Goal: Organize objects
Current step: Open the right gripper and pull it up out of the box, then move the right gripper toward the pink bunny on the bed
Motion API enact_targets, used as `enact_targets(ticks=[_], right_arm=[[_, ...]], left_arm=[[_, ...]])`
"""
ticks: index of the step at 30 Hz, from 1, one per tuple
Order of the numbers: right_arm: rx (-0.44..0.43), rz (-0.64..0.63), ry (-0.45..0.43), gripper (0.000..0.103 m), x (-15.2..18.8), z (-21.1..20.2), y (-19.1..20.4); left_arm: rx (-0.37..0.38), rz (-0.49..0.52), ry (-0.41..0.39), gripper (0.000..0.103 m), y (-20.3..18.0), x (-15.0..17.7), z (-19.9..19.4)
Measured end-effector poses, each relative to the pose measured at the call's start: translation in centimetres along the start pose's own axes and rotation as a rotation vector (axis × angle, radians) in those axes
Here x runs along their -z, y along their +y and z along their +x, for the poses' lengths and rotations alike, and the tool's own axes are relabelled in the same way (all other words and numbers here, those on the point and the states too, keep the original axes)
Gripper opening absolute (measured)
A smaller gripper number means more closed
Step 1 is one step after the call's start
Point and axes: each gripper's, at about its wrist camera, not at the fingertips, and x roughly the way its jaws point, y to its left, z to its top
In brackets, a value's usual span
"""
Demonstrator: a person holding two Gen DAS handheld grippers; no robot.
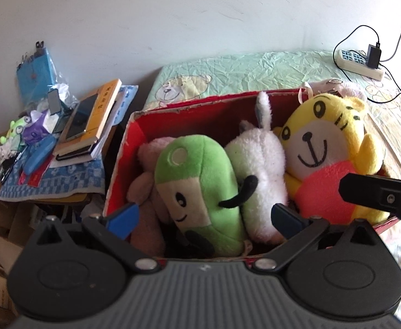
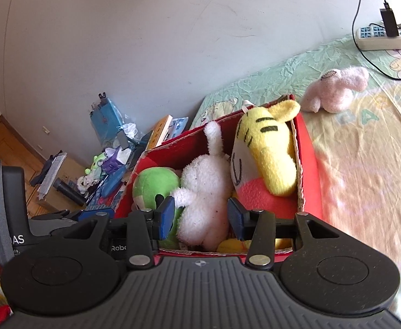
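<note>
A red cardboard box (image 1: 134,137) on the bed holds a green plush (image 1: 200,181), a white plush (image 1: 258,159), a yellow tiger plush (image 1: 329,148) and a pink-brown plush (image 1: 148,164). My left gripper (image 1: 204,219) is open and empty above the box's near edge, its jaws either side of the green plush. My right gripper (image 2: 202,218) is open and empty above the box (image 2: 308,148), over the white plush (image 2: 206,192). The green plush (image 2: 154,183) and the tiger (image 2: 269,150) lie either side. A pink plush (image 2: 335,90) lies on the bed beyond the box.
A side table (image 1: 63,186) left of the box is piled with books, phones and small toys. A power strip (image 1: 359,63) with a charger and cables lies on the bed's far right corner. The wall stands close behind. The right gripper's finger (image 1: 376,194) shows at the right.
</note>
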Motion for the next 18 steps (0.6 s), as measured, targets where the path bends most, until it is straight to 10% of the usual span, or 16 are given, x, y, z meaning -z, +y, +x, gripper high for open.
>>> enact_targets(ticks=[18], right_arm=[[-0.094,-0.045,0.015,0.048,-2.8,-5.2,-5.0]], left_arm=[[-0.079,-0.043,-0.022,0.102,-7.5,-0.7,-3.7]])
